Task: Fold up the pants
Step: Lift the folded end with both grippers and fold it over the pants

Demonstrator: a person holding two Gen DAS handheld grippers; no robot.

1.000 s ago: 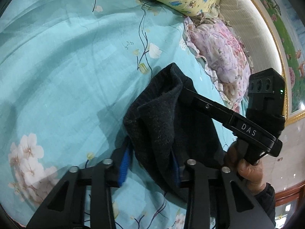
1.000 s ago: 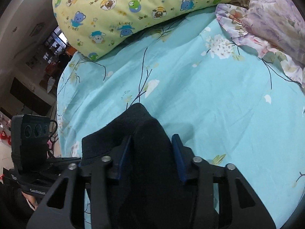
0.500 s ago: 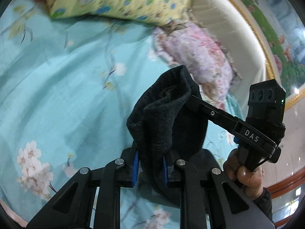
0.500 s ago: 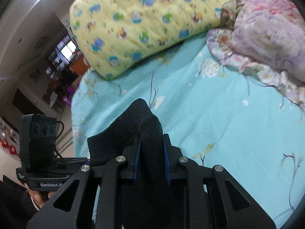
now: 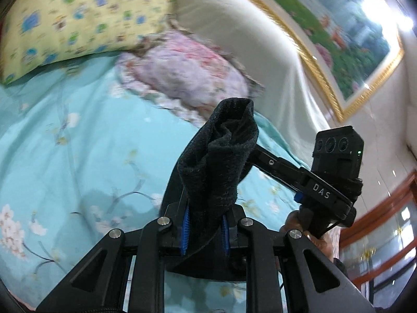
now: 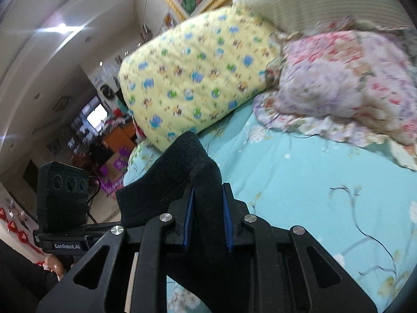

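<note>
Pants of dark, fuzzy knit fabric (image 5: 219, 161) hang bunched between two hand-held grippers, lifted clear above a bed with a turquoise floral sheet (image 5: 78, 140). In the left wrist view, the left gripper (image 5: 204, 230) has its blue-padded fingers (image 5: 185, 230) pinching a thick fold of the cloth, which rises past the tips and curls over at the top. The jaws have just been closing, with the cloth between them. In the right wrist view, the right gripper (image 6: 207, 219) pinches another fold of the same garment (image 6: 182, 182) the same way; its jaws too have just drawn in on the fabric.

Each gripper shows in the other's camera, so the two holds sit close together along one edge of the garment. The rest of the cloth drops below the fingers, out of sight. Its long axis therefore probably hangs downward from both holds, and neither hand looks nearer to it than the other.

Beyond lie a yellow cartoon-print quilt (image 6: 198, 78), a pink and lilac floral pillow (image 6: 344, 83), and a gold-framed flower painting (image 5: 346, 26).
</note>
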